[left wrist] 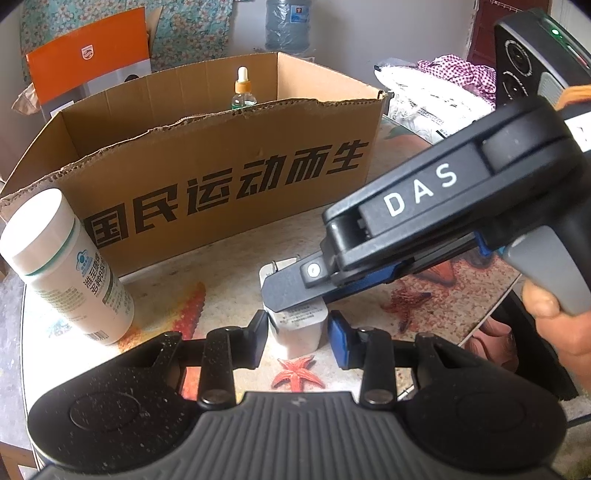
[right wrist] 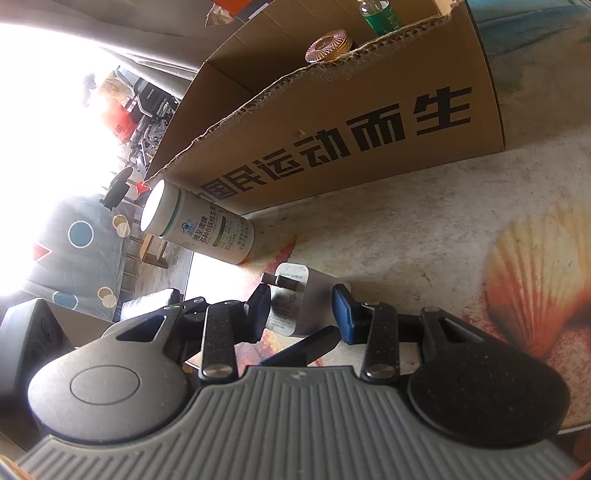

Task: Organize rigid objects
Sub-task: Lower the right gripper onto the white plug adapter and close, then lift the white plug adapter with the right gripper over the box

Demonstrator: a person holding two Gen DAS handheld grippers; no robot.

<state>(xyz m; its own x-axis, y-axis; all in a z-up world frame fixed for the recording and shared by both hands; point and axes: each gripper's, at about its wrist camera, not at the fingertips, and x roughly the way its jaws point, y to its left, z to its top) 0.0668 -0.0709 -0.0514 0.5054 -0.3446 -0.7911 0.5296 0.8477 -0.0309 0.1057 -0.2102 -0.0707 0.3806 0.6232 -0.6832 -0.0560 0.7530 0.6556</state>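
A white plug adapter (left wrist: 295, 328) stands on the table, metal prongs at its top. My left gripper (left wrist: 297, 339) is shut on its lower body, one pad on each side. My right gripper (left wrist: 291, 291) comes in from the right, rolled on its side, and clamps the adapter's upper part front and back. In the right wrist view the adapter (right wrist: 291, 306) sits between the right gripper's (right wrist: 301, 310) pads, and a left finger (right wrist: 303, 347) shows below it. A white supplement bottle (left wrist: 66, 266) (right wrist: 199, 225) stands to the left, beside the open cardboard box (left wrist: 221, 177) (right wrist: 332, 129).
Inside the box stand a dropper bottle (left wrist: 243, 88) (right wrist: 380, 14) and a jar with a gold lid (right wrist: 327, 44). The table wears a seashell-print cloth (left wrist: 221, 280). An orange carton (left wrist: 88, 55) and a water jug (left wrist: 288, 22) are behind. A hand (left wrist: 554, 321) holds the right gripper.
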